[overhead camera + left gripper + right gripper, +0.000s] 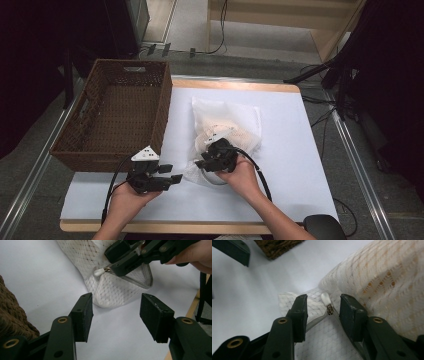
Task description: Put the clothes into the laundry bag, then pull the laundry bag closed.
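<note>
While the wicker basket [120, 110] sits empty, right tongs [323, 310] gape around the mesh bag's [227, 127] zipper pull [325, 299].

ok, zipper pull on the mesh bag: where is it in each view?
High view: the zipper pull is too small to make out; it would be at the mesh bag's near corner, under the right gripper.
Left gripper view: zipper pull upper centre, at the tip of the right gripper.
Right gripper view: zipper pull centre, between the open jaws.
Shared landmark: wicker basket.
</note>
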Available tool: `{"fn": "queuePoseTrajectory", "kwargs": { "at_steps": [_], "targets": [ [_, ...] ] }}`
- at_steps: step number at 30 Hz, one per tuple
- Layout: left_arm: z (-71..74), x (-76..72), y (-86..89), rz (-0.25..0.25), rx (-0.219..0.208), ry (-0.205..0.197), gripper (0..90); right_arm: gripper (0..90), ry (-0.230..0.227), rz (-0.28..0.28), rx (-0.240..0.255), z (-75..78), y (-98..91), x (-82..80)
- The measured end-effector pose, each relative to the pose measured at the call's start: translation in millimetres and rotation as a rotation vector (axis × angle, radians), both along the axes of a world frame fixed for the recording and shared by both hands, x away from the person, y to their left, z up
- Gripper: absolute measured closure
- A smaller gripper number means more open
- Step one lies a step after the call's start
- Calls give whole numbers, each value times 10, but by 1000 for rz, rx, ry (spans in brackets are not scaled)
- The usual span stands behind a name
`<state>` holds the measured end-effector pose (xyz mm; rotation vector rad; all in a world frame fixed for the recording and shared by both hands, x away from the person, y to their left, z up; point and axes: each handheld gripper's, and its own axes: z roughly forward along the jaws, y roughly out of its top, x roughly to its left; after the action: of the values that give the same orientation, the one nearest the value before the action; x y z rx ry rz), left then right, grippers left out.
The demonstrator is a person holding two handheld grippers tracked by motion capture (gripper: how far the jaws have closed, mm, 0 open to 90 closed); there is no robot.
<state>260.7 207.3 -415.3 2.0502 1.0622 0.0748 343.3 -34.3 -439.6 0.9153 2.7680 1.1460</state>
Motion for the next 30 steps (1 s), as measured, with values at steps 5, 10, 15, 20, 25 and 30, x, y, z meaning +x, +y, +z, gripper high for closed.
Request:
{"fn": "queuePoseTrajectory", "kwargs": {
  "at_steps": [5, 10, 15, 20, 25, 30],
  "targets": [
    [-5, 3, -10, -3, 6, 3, 445, 599, -24, -4, -20, -80, 31, 3],
    [-17, -1, -8, -6, 2, 5, 444, 625, -40, 0, -49, -162, 54, 1],
    [-14, 1, -2, -4, 2, 8, 444, 678, -78, -2, -77, -244, 70, -32],
    [-21, 5, -16, -7, 3, 13, 444, 760, -97, -20, -60, -272, 38, -35],
    [-41, 13, -47, -8, 5, 15, 444, 837, -66, -40, -38, -279, 37, -27],
    [-70, 30, -95, -17, 14, 21, 445, 900, -17, -39, -41, -225, 42, -13]
  ]
}}
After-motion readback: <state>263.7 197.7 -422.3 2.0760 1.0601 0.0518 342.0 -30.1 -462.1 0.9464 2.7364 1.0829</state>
